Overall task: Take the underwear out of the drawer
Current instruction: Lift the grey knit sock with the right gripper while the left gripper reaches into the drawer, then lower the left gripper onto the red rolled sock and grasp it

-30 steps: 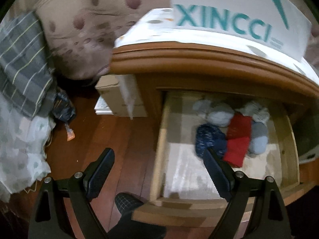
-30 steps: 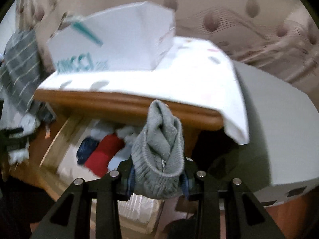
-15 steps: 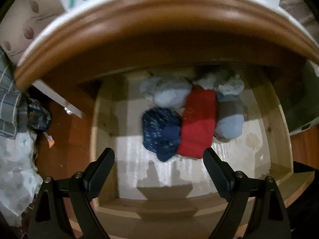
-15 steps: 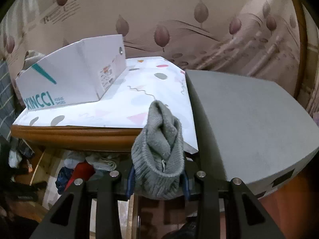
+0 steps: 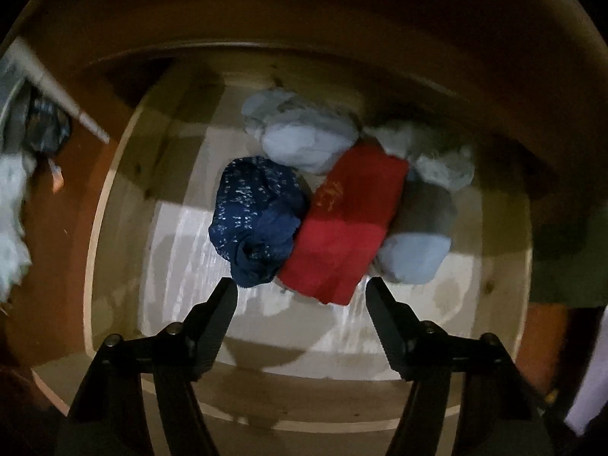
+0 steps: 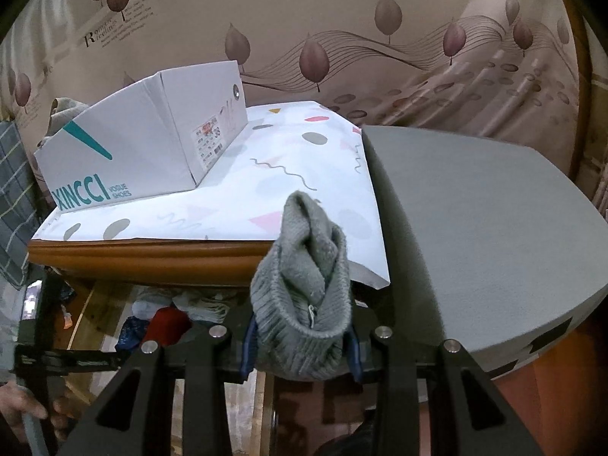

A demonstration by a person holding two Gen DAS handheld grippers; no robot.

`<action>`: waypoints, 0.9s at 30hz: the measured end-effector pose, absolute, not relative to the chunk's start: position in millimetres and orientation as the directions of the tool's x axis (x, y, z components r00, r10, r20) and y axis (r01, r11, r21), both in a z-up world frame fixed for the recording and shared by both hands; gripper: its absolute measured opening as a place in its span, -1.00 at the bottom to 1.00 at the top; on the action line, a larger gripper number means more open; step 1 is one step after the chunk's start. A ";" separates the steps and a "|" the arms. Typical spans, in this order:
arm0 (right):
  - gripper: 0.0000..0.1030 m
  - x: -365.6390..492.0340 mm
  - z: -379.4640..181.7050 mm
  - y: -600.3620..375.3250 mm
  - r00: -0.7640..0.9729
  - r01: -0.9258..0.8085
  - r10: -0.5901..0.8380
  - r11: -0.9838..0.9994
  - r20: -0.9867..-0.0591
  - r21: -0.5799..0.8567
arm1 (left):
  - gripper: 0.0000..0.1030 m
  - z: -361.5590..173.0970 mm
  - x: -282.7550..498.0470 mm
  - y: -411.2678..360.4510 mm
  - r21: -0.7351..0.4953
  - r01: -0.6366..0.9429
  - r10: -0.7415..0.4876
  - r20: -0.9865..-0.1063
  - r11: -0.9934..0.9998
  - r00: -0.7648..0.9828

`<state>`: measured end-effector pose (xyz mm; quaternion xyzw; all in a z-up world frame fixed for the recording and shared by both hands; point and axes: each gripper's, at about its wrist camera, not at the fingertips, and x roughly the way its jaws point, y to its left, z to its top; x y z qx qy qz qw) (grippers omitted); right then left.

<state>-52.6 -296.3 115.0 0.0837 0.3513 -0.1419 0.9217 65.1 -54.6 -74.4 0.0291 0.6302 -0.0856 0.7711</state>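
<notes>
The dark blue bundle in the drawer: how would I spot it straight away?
Look into the open wooden drawer. The rolled clothes sit in one cluster; the dark blue bundle lies on its left edge, against the red piece. It alone is navy with white flecks.

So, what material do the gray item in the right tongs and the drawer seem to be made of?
The gray item looks like thick knitted yarn, perhaps wool or acrylic: ribbed rows at its edge, fuzzy matte surface. The drawer seems pale unfinished wood: light grain and small knots on its side wall, no gloss. Its floor looks covered by a whitish liner, possibly paper.
</notes>
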 end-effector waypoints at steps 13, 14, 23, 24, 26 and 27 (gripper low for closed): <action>-0.30 -56.0 117.3 -307.0 0.722 0.352 -0.203 0.931 -0.661 0.099 | 0.16 -102.0 67.2 -100.2 0.103 0.546 0.071 -0.994 0.831 0.081; -0.30 -58.2 119.1 -309.0 0.728 0.361 -0.211 0.927 -0.653 0.103 | 0.14 -103.6 69.0 -99.2 0.085 0.528 0.062 -0.996 0.845 0.061; -0.30 -59.6 118.0 -318.7 0.725 0.381 -0.202 0.914 -0.658 0.140 | 0.07 -105.4 87.2 -94.6 0.035 0.377 0.020 -0.999 0.926 0.046; -0.30 -59.3 118.3 -318.0 0.726 0.378 -0.200 0.915 -0.658 0.139 | 0.07 -105.5 90.4 -94.1 0.024 0.361 0.009 -0.999 0.932 0.043; -0.30 -57.3 118.0 -317.2 0.727 0.371 -0.195 0.918 -0.659 0.137 | 0.07 -105.7 97.7 -95.1 -0.005 0.333 -0.017 -0.999 0.943 0.033; -0.30 -56.7 117.4 -316.9 0.725 0.369 -0.192 0.919 -0.661 0.139 | 0.07 -106.0 101.8 -95.9 -0.023 0.317 -0.033 -0.999 0.948 0.026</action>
